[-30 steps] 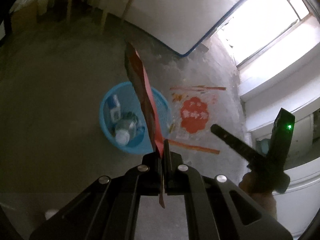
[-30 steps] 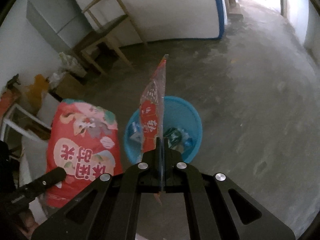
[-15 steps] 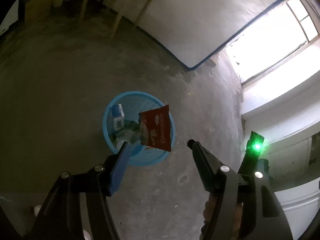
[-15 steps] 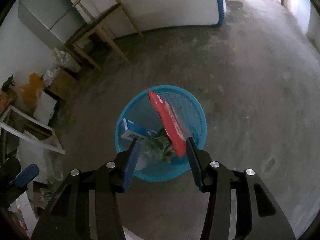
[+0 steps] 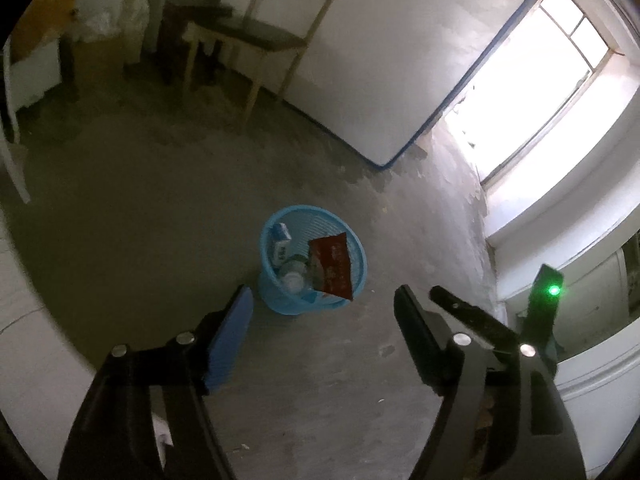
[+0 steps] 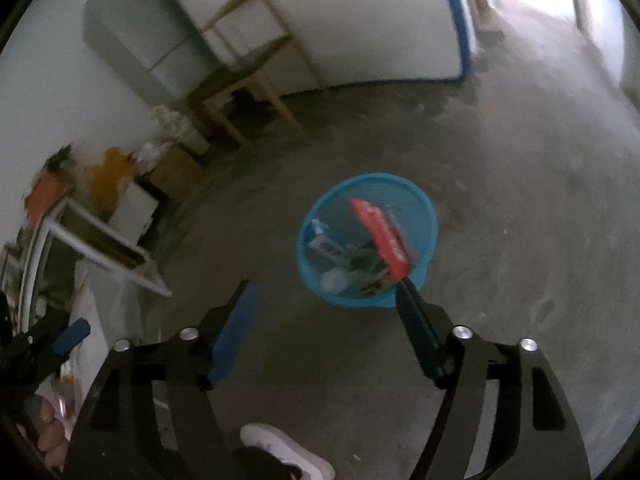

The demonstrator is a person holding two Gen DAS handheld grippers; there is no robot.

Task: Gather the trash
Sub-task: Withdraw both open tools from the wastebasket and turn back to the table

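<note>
A red wrapper [image 5: 331, 266] is seen in the bin [image 5: 280, 300] below and ahead of both grippers [image 5: 322, 308] [image 6: 324, 304], whose empty jaws are opening wide.

A second ago we held a red wrapper [image 5: 331, 266] in each gripper. Now both wrappers lie in the blue bin [image 5: 356, 280], the left gripper [image 5: 322, 314] and right gripper [image 6: 324, 300] are opening with nothing between the fingers, and both have pulled back from the bin.

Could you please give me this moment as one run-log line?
left claw: opening, empty | right claw: opening, empty | red wrapper: in blue basket | floor: no trash seen
</note>
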